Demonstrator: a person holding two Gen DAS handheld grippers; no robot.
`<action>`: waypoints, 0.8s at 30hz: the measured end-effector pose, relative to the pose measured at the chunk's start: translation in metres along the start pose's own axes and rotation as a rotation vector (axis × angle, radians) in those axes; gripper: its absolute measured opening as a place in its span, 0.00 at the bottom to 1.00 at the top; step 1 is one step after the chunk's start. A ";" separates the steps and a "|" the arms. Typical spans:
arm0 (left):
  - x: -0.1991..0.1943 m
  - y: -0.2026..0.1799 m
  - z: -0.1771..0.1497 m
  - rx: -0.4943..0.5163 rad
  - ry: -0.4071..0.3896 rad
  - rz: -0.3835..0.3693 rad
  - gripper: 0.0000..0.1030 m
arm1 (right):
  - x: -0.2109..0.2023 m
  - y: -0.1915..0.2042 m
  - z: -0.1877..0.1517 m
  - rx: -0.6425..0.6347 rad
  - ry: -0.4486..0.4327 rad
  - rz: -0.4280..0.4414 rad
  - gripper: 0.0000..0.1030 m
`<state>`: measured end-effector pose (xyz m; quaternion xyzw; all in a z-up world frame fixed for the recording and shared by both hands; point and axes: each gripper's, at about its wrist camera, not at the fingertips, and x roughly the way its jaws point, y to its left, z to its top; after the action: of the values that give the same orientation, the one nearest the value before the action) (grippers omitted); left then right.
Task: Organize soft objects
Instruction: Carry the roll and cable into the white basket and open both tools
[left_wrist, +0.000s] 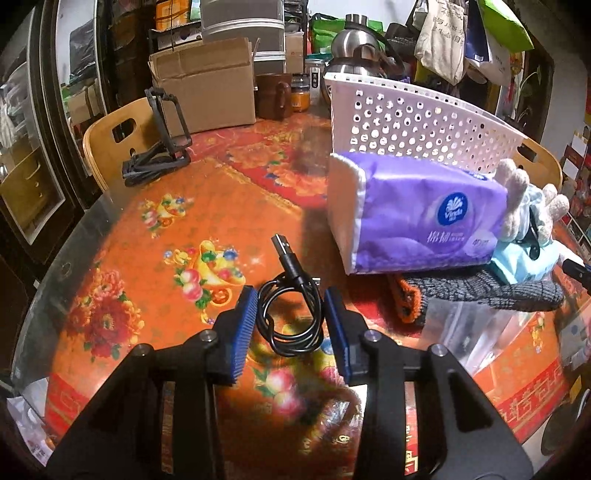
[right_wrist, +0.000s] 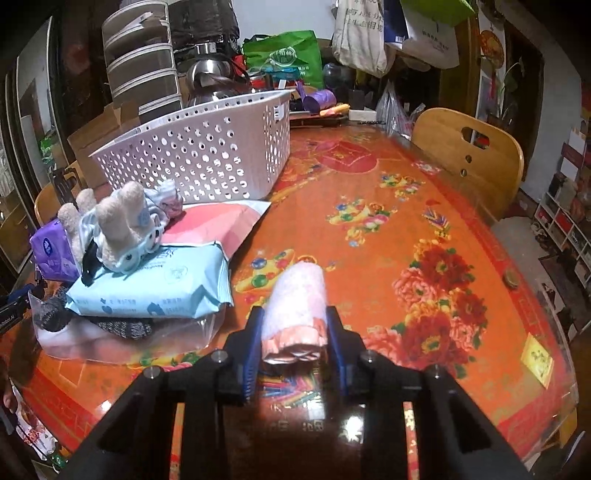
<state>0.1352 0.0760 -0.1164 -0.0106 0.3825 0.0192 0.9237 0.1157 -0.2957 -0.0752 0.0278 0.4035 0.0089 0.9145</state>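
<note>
My left gripper (left_wrist: 290, 299) is open, its blue pads either side of a coiled black USB cable (left_wrist: 291, 314) on the table. My right gripper (right_wrist: 295, 317) is shut on a rolled pink towel (right_wrist: 299, 295), held just above the table. A white perforated basket (left_wrist: 417, 122) stands at the back; it also shows in the right wrist view (right_wrist: 207, 147). In front of it lie a purple tissue pack (left_wrist: 424, 218), a blue wet-wipe pack (right_wrist: 155, 280), a plush toy (right_wrist: 114, 221), a grey knit glove (left_wrist: 480, 288) and a pink pack (right_wrist: 218, 221).
A floral orange tablecloth (left_wrist: 166, 258) under glass covers the table. A cardboard box (left_wrist: 207, 81), brown mug (left_wrist: 273, 96), jars and a steel kettle (left_wrist: 354, 44) stand at the back. A black phone stand (left_wrist: 162, 147) sits left. Wooden chairs (right_wrist: 469, 151) flank the table.
</note>
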 end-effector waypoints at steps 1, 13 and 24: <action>-0.002 0.000 0.001 0.000 -0.004 0.001 0.34 | -0.001 0.000 0.001 -0.001 -0.003 -0.001 0.30; -0.034 0.000 0.024 0.010 -0.069 0.022 0.34 | -0.021 0.006 0.016 -0.034 -0.054 -0.009 0.30; -0.066 -0.015 0.100 0.044 -0.147 -0.029 0.34 | -0.047 0.012 0.077 -0.066 -0.150 0.061 0.30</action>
<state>0.1599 0.0630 0.0011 0.0054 0.3139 -0.0016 0.9494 0.1410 -0.2885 0.0125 0.0106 0.3324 0.0481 0.9419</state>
